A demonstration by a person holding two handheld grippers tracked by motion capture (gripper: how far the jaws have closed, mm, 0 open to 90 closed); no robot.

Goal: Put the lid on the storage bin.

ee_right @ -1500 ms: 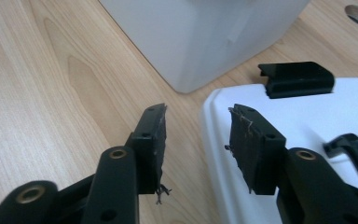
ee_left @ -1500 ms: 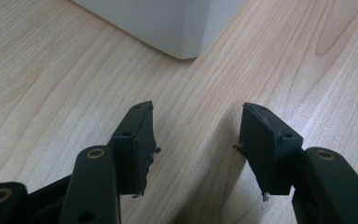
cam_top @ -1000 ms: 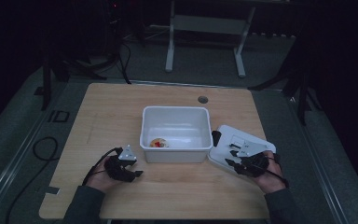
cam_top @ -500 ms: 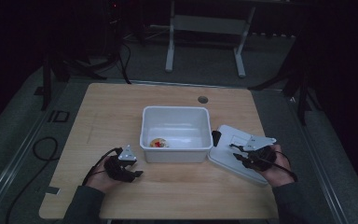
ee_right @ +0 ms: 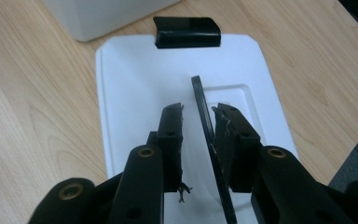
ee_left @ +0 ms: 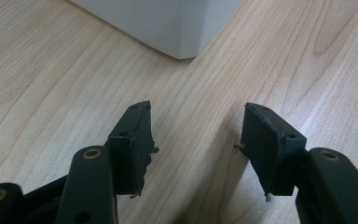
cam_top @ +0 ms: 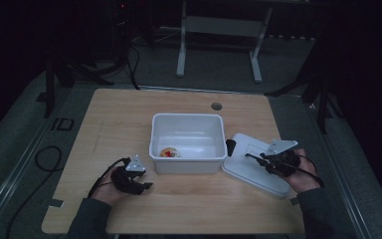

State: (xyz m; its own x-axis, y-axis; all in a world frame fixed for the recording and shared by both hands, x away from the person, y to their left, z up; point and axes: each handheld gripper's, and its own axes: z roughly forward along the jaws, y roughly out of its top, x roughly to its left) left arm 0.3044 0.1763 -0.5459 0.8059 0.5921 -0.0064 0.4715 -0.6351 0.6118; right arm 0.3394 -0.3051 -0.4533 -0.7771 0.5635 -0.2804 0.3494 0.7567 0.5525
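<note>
Two grippers work over a wooden table, one in each of the person's hands. At the left of the high view, the left gripper lies low over the wood near the front edge, just beside the front left corner of a white tub. Its jaws point towards the right. In the left gripper view this gripper has its jaws standing fairly wide. There is only bare wood between the pads, and a corner of the tub sits ahead of them, apart from both tips.

The tub stands at the middle of the table, open at the top. A small red and orange thing lies on its floor near the front left corner; what it is cannot be told.

Right of the tub, a white lid lies flat on the wood, close by the tub's right wall. A black clip sits on the lid's end nearest the tub.

Farthest right, the right gripper hovers over the lid with its jaws pointing left. In the right gripper view its jaws are narrow and have just been closing. A thin black strip stands on edge between them above the lid. The right pad lies against the strip, while a slim gap separates it from the left pad. The clip shows at the lid's far end.
</note>
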